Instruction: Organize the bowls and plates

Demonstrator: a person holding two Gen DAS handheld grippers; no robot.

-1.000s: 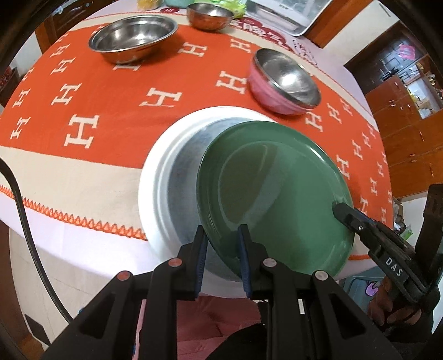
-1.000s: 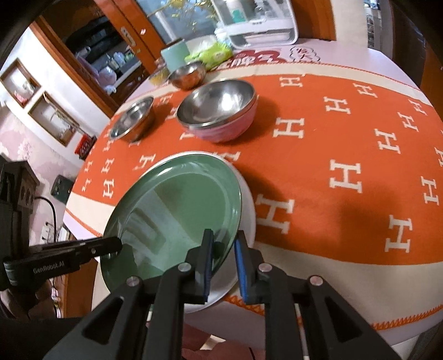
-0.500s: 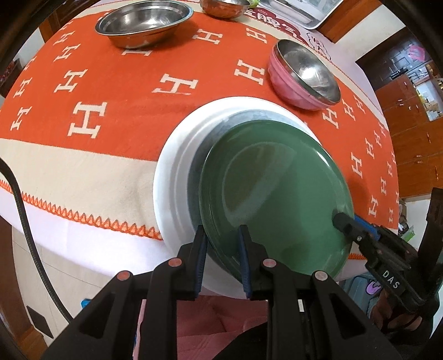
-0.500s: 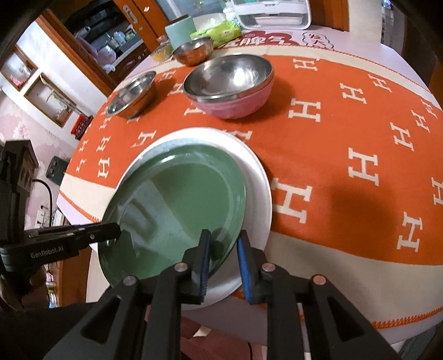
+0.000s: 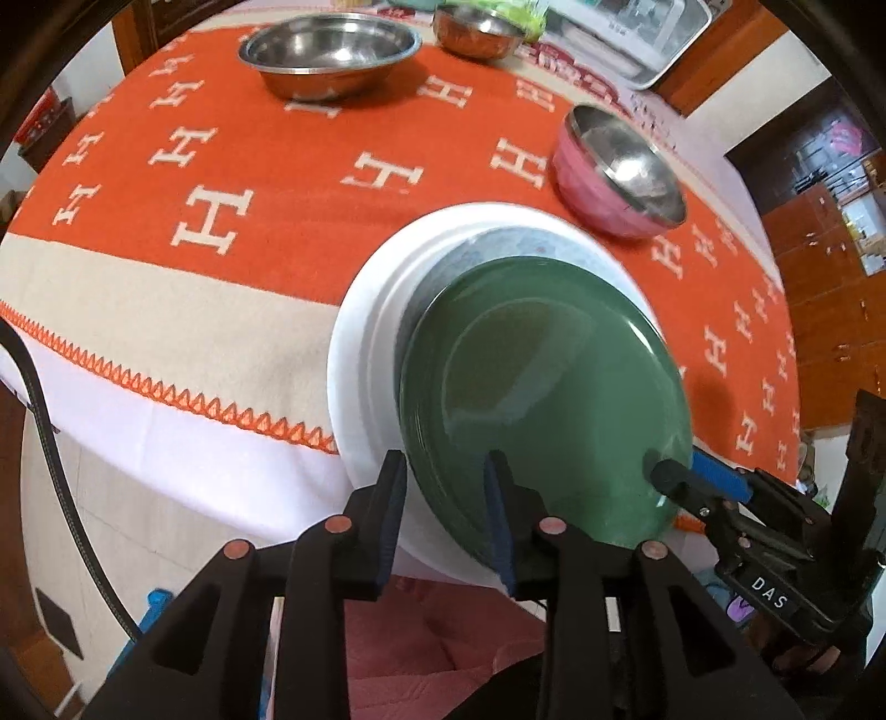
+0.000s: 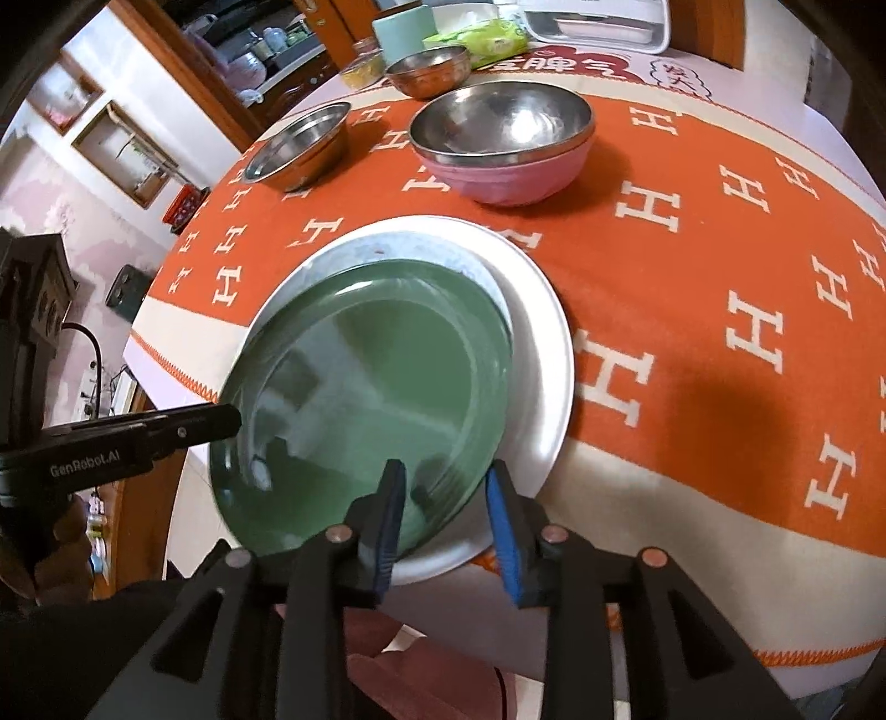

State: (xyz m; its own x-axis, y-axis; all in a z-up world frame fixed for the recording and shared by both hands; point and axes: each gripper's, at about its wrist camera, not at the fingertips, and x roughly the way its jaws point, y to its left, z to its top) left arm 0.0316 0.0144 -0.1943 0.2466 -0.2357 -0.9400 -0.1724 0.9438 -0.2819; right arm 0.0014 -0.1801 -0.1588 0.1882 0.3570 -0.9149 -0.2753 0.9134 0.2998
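A green plate point(image 5: 542, 387) lies on a larger white plate point(image 5: 371, 343) at the near edge of the table, shifted toward me. In the left wrist view my left gripper point(image 5: 446, 498) straddles the green plate's near rim. Its jaws are opening and a gap shows beside the rim. The right gripper point(image 5: 673, 476) reaches the rim from the right. In the right wrist view my right gripper point(image 6: 446, 498) also straddles the green plate point(image 6: 376, 387) over the white plate point(image 6: 542, 376), jaws opening, pads off the rim. The left gripper point(image 6: 221, 423) shows at the left.
A pink bowl with a steel inside point(image 6: 515, 177) stands just behind the plates. Farther back are a wide steel bowl point(image 5: 326, 55), a small copper-coloured bowl point(image 5: 476, 36) and a metal tray point(image 5: 637, 33). An orange cloth with white H marks point(image 6: 720, 249) covers the table.
The green plate has come down onto the white plate and lies flatter. Both grippers' jaws, tight on its rim before, now stand wider apart.
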